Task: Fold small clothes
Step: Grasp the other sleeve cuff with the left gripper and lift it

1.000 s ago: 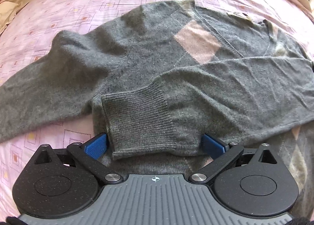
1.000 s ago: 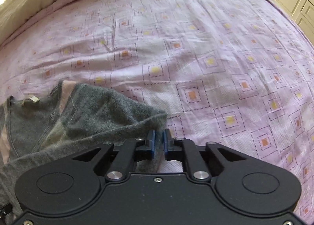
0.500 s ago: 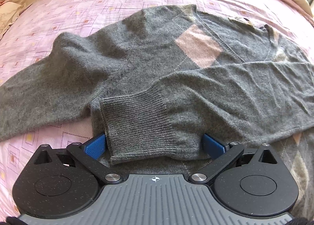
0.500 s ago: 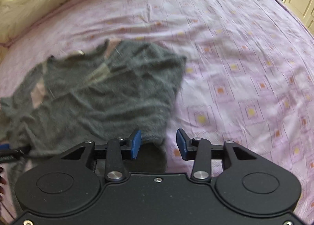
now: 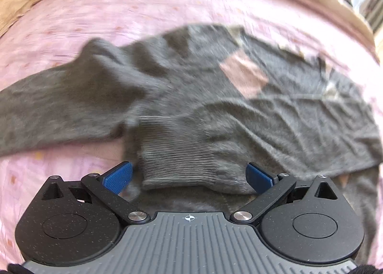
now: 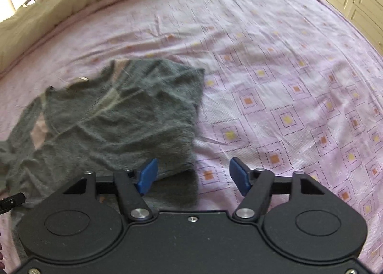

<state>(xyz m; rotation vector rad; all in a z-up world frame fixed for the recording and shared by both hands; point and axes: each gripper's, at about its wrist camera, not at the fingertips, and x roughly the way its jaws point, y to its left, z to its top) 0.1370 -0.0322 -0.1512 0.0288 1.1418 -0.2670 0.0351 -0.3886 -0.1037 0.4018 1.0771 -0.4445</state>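
Sweater [image 5: 191,97] (fuzzy grey knit, ribbed cuff [image 5: 177,161]) lies rumpled; claws agape.

right gripper [image 6: 192,176] fingers spread wide over the grey sweater's [image 6: 115,121] edge on pink bedsheet [image 6: 275,70].

The pink patterned bed sheet [image 6: 287,78] lies bare and flat to the right of the soft grey knitted sweater [image 6: 119,118], so a tool could pass there. The puffy cream quilt [image 6: 71,6] lies bunched along the far edge of the bed.
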